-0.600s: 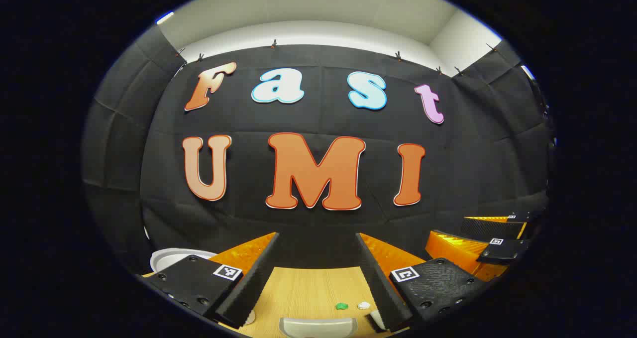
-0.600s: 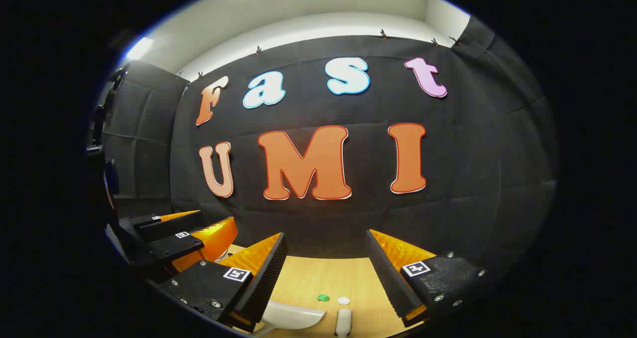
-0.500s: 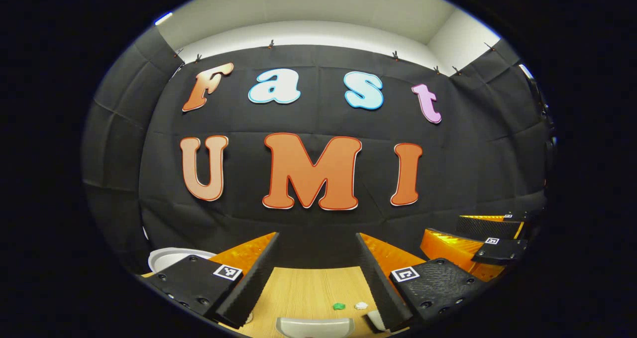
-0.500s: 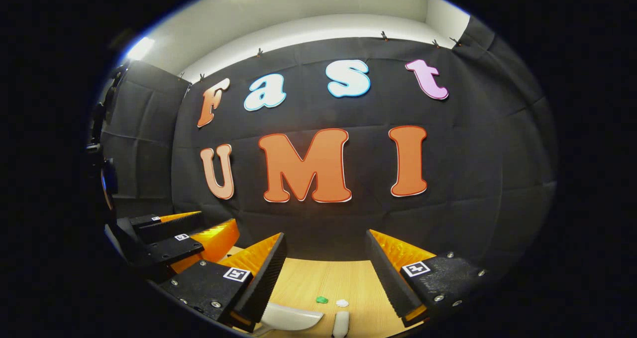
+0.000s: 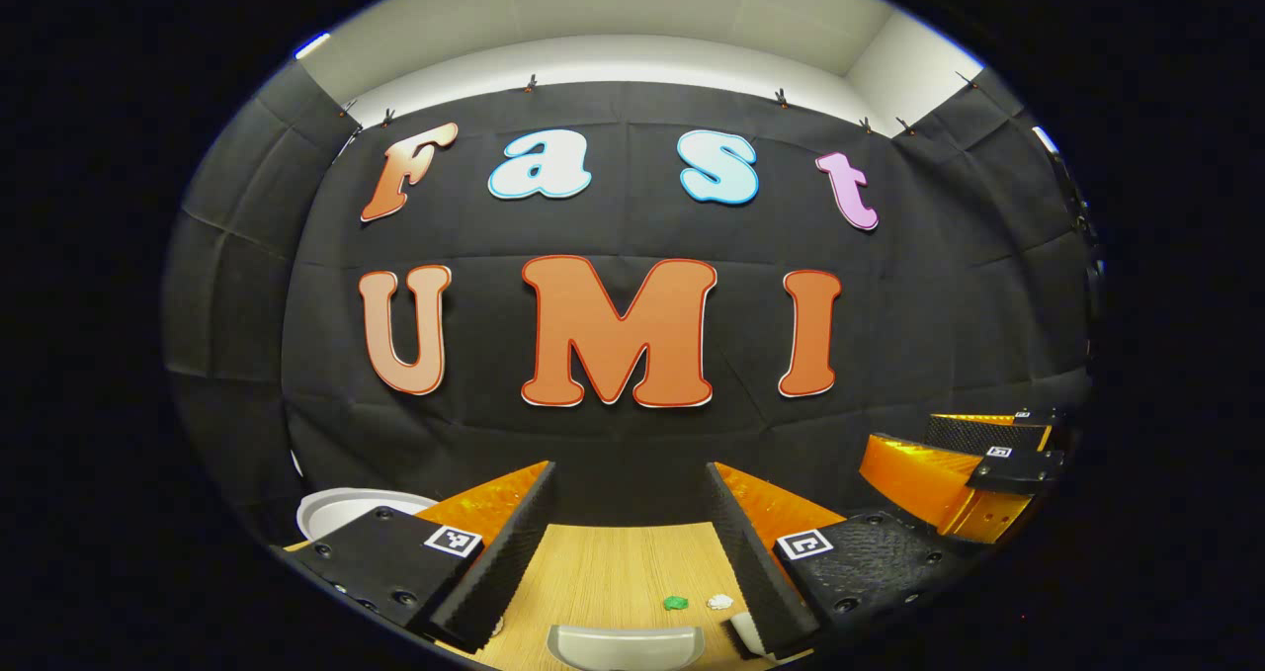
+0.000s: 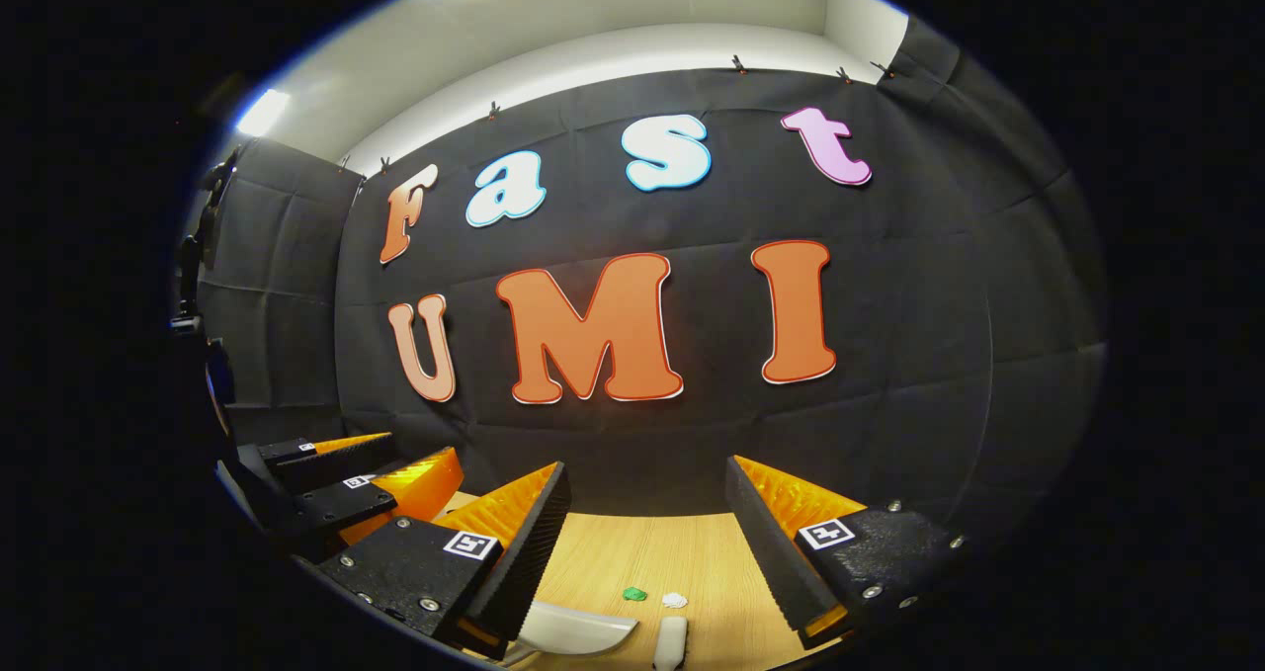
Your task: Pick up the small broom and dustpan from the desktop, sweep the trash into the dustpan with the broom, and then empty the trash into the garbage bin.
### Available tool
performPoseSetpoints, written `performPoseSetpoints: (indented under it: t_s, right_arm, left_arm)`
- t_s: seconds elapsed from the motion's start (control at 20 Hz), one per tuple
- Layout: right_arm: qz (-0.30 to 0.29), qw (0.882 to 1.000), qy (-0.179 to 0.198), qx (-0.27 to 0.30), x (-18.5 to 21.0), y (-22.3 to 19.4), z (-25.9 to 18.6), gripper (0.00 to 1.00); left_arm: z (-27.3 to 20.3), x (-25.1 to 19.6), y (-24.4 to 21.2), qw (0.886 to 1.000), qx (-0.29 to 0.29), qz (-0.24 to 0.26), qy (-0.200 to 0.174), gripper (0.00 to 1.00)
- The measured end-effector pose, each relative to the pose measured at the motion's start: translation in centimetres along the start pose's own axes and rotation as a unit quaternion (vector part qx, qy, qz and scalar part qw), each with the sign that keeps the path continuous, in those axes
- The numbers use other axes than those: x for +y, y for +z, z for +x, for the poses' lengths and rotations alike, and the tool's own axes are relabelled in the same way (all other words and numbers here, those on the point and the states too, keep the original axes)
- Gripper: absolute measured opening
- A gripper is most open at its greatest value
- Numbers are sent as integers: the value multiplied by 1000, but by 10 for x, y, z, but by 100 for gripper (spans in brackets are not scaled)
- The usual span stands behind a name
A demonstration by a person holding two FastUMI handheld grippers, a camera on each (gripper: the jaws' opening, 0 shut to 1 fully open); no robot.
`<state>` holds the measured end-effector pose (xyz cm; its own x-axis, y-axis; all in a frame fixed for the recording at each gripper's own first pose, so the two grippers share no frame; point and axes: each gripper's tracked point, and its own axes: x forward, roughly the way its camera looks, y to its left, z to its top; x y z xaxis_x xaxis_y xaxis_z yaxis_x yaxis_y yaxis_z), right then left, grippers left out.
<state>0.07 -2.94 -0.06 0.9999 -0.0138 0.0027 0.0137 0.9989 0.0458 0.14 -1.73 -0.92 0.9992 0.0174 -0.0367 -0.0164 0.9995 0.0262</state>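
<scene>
Both the left gripper (image 5: 630, 513) and the right gripper (image 6: 647, 515) hang above the bench (image 5: 613, 572) with fingers apart and empty, likely poised to descend. Below lie one dustpan (image 5: 625, 644), one broom handle (image 6: 671, 641) and two trash scraps, green (image 5: 676, 603) and white (image 5: 720, 602); the bin (image 5: 341, 508) sits far left.

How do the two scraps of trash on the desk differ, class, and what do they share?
Colour: the green scrap is bright green, the white scrap off-white. Position: in both gripper views the green scrap lies left of the white scrap, with a small gap between them. Shape: the green scrap looks lumpy, the white scrap flatter, though both are too small to be sure. Shared: both are tiny and rest loose on the wooden desk, unswept.
</scene>
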Motion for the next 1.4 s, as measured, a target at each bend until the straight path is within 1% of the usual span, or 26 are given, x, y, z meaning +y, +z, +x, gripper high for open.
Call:
performPoseSetpoints:
  t_s: [0.1, 0.15, 0.2, 0.25, 0.3, 0.45, 0.5, 0.55, 0.6, 0.75, 0.8, 0.9, 1.0, 1.05, 1.1, 1.2, 1.25, 1.3, 1.35, 1.4]
  right_arm:
    - [-1, 1000, -2, -3, -3, 2, -1, 94]
    - [2, 1000, -6, -1, -5, 4, 0, 94]
    - [10, 1000, -4, 1, -6, 5, 1, 94]
    - [17, 1000, -8, 0, -9, 8, 2, 95]
    - [24, 1000, -10, -1, -12, 12, 4, 95]
    - [65, 998, -15, -1, -20, 21, 9, 94]
    - [77, 997, -19, 0, -23, 24, 11, 95]
    - [86, 996, -22, -2, -26, 25, 13, 94]
    - [89, 996, -23, -3, -27, 26, 14, 94]
    - [80, 997, -12, -3, -20, 24, 13, 94]
    - [78, 997, -3, -4, -16, 24, 11, 94]
    - [80, 997, 12, 2, -7, 17, 8, 94]
    - [76, 997, 15, 9, -4, 9, 8, 94]
    - [75, 997, 16, 12, -3, 7, 6, 94]
    - [75, 997, 22, 13, -1, 7, 4, 94]
    - [67, 998, 21, 7, -3, 9, 4, 94]
    - [63, 998, 20, 5, -3, 10, 4, 94]
    - [63, 998, 21, 5, -2, 8, 4, 94]
    - [64, 998, 24, 8, 0, 6, 4, 94]
    - [62, 998, 26, 13, 1, 2, 3, 94]
  left_arm:
    - [-1, 0, 0, 1000, 1, -4, -1, 90]
    - [0, 1, -1, 1000, 4, -4, -2, 93]
    - [1, 2, 0, 1000, 4, -5, -1, 89]
    - [2, 4, 1, 1000, 7, -9, 0, 93]
    - [4, 7, 2, 1000, 6, -14, 2, 90]
    - [7, 17, 6, 1000, 10, -25, 10, 90]
    - [8, 20, 4, 999, 13, -31, 11, 93]
    - [7, 23, 2, 999, 17, -37, 15, 93]
    - [7, 26, 1, 999, 18, -44, 18, 90]
    - [3, 33, -8, 998, 29, -56, 23, 90]
    - [2, 35, -12, 997, 33, -58, 25, 93]
    - [0, 36, -15, 997, 35, -60, 26, 93]
    - [-2, 37, -17, 997, 36, -54, 28, 93]
    - [-4, 38, -16, 998, 35, -51, 28, 89]
    - [-5, 36, -14, 998, 33, -50, 27, 93]
    - [-7, 34, -10, 998, 25, -49, 25, 93]
    - [-8, 34, -9, 998, 24, -46, 26, 90]
    - [-8, 34, -9, 998, 24, -43, 25, 93]
    - [-8, 33, -8, 999, 22, -43, 24, 90]
    - [-8, 32, -8, 999, 23, -43, 22, 90]
